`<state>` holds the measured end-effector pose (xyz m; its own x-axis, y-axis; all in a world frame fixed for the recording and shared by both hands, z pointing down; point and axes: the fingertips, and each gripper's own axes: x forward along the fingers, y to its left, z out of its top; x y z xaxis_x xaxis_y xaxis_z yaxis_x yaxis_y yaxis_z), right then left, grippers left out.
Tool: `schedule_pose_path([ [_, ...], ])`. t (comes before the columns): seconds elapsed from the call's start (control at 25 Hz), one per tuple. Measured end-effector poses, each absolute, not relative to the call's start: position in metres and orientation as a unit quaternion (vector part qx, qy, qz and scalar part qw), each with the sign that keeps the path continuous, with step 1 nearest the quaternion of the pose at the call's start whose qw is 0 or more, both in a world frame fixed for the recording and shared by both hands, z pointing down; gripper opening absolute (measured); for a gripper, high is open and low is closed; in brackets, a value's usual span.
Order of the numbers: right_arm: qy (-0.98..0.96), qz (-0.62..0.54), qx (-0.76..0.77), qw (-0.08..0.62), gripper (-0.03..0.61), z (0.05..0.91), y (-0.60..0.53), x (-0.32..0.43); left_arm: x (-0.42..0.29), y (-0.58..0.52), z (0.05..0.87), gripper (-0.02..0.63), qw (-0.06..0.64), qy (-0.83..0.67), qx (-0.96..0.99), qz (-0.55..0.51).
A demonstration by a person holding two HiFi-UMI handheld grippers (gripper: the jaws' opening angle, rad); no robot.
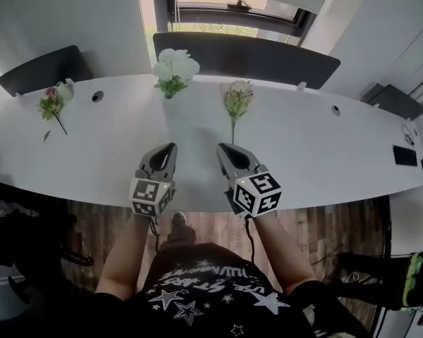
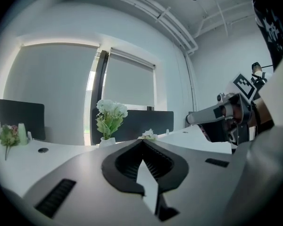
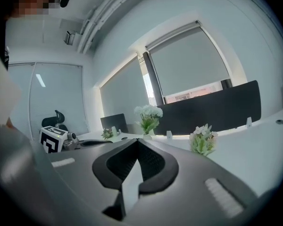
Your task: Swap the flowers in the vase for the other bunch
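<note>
Ahead of the closed left tool [image 1: 172, 147] and right tool [image 1: 221, 148] sit white flowers [image 1: 175, 67] and a loose bunch [image 1: 238, 98].

We see a bunch of white flowers [image 1: 176, 65] with green leaves standing upright in a small white vase [image 2: 107, 141] near the far edge of the table [image 1: 324, 146], and just to its right a pale pink-and-white bunch [image 1: 237, 98] lying loose, stem towards us.

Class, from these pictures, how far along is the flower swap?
Done: nothing clearly; white flowers stand in the vase. In hand: nothing; the left claw and right claw are shut, empty. Left: seemingly the whole swap with the loose bunch lying on the desk.
</note>
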<state>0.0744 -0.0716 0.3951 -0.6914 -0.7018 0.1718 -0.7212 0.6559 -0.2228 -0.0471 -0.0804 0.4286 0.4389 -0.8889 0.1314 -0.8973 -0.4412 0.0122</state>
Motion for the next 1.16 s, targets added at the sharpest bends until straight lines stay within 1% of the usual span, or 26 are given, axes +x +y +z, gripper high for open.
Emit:
schedule_pose_path([
  [0.32,-0.922,0.12,0.366,0.041,0.002,0.39,-0.009,0.1,-0.024,-0.01,0.412,0.008,0.043,-0.563,0.825,0.028],
  [0.52,-0.927,0.118,0.353,0.05,0.0,0.397,0.02,0.11,-0.013,0.021,0.406,0.008,0.044,-0.572,0.818,0.035],
  [1.16,-0.926,0.103,0.36,0.059,0.002,0.4,0.053,0.128,0.017,0.059,0.4,0.008,0.041,-0.56,0.827,0.028],
])
